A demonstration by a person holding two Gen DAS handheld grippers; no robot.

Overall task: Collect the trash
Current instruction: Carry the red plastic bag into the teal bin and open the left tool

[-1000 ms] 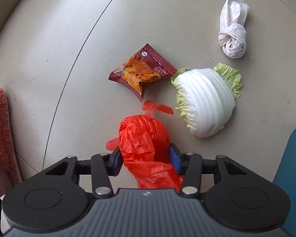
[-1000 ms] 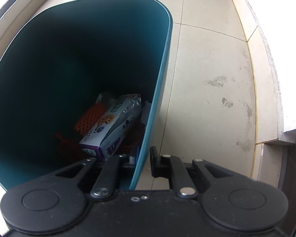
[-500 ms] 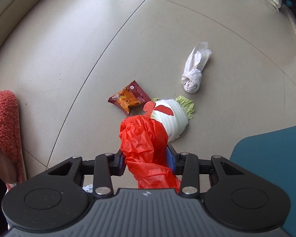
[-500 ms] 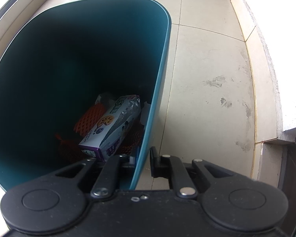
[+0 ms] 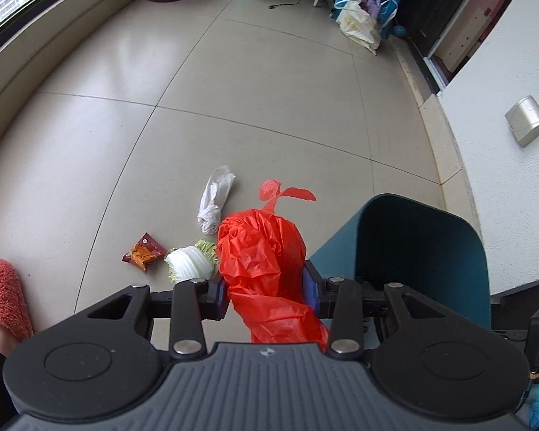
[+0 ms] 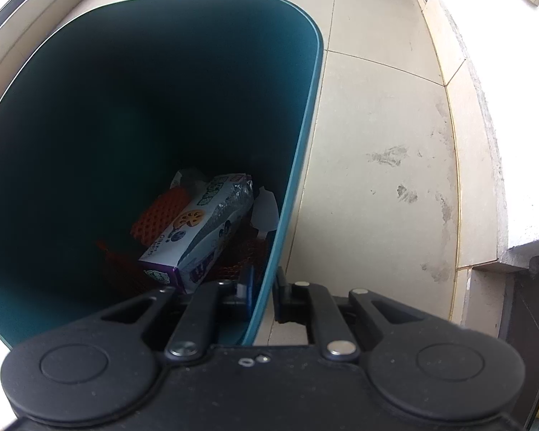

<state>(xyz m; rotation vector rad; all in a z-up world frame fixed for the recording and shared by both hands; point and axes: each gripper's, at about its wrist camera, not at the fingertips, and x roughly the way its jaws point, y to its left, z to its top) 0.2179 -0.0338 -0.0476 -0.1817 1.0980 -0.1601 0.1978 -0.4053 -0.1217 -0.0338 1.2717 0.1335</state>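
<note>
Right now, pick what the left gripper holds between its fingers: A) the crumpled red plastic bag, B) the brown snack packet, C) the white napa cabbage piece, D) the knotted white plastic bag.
A: the left gripper is clamped on the crumpled red plastic bag; the other three lie on the floor.

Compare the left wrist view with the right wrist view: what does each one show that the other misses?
Only the left wrist view shows the left gripper clamping the red plastic bag, plus the cabbage piece, snack packet and knotted white bag lying on the floor. Only the right wrist view shows the right gripper pinching the bin wall, and a purple-and-white carton with orange netting inside. Both show the teal bin and tiled floor.
</note>
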